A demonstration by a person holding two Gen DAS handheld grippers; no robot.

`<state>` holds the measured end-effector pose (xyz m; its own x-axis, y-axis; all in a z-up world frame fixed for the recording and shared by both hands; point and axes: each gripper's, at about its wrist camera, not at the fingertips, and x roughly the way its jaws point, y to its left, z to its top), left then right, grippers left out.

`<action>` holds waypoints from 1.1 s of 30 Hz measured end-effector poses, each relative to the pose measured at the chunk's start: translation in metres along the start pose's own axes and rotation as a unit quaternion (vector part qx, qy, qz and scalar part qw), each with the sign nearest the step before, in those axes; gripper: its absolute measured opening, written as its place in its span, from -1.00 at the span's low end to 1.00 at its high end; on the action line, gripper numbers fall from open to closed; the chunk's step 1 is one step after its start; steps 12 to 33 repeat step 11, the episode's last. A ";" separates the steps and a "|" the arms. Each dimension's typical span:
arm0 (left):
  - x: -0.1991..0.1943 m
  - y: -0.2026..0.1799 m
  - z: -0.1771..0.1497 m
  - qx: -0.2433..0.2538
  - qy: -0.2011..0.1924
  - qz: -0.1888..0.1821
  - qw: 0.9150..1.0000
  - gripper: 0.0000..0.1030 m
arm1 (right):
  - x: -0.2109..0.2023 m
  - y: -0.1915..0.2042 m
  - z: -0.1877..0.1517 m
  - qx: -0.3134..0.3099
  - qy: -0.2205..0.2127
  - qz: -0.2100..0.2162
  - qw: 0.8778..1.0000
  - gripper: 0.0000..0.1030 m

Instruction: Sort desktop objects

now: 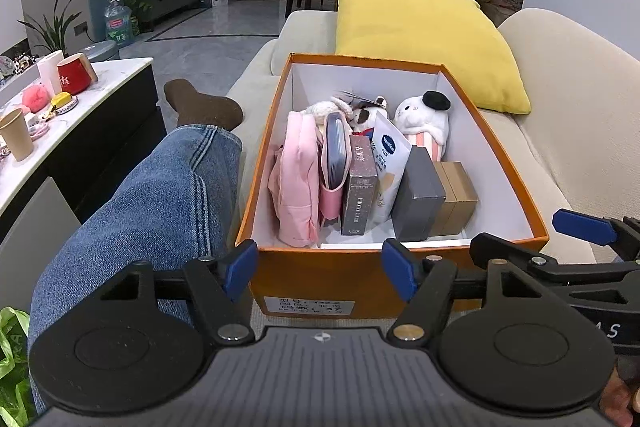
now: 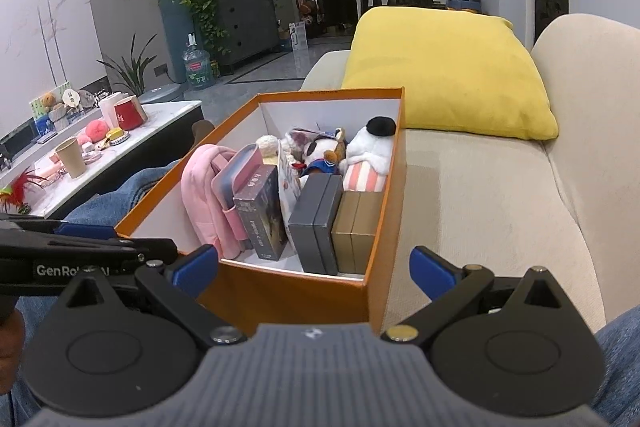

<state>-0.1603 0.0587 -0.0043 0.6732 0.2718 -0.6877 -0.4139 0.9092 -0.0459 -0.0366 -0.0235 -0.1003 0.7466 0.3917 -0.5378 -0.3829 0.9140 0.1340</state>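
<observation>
An orange shoe box (image 1: 360,279) (image 2: 288,295) with a white inside sits on a beige sofa. Packed upright in it are a pink pouch (image 1: 296,183), a brown card box (image 1: 358,195), a white lotion tube (image 1: 390,155), a grey box (image 1: 420,195) (image 2: 316,219) and a gold box (image 1: 458,195) (image 2: 356,227); plush toys (image 1: 424,119) lie at its far end. My left gripper (image 1: 320,273) stands open just before the box's near wall, holding nothing. My right gripper (image 2: 314,273) is open wide at the box's near right corner, also empty.
A yellow cushion (image 1: 424,35) leans on the sofa back (image 2: 592,107) behind the box. A person's leg in jeans (image 1: 152,211) with a brown sock lies left of the box. Farther left, a marble-topped table (image 2: 168,111) carries cups (image 2: 72,157) and small items.
</observation>
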 end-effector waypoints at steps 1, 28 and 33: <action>0.000 0.000 0.000 0.000 0.000 0.001 1.000 0.57 | 0.000 0.000 0.000 0.001 0.001 0.000 1.000 0.97; 0.000 -0.001 0.000 -0.002 0.000 0.001 1.000 0.57 | -0.002 -0.001 -0.001 -0.003 -0.004 -0.004 1.000 0.97; 0.000 -0.001 0.000 -0.002 0.000 0.001 1.000 0.57 | -0.002 -0.001 -0.001 -0.003 -0.004 -0.004 1.000 0.97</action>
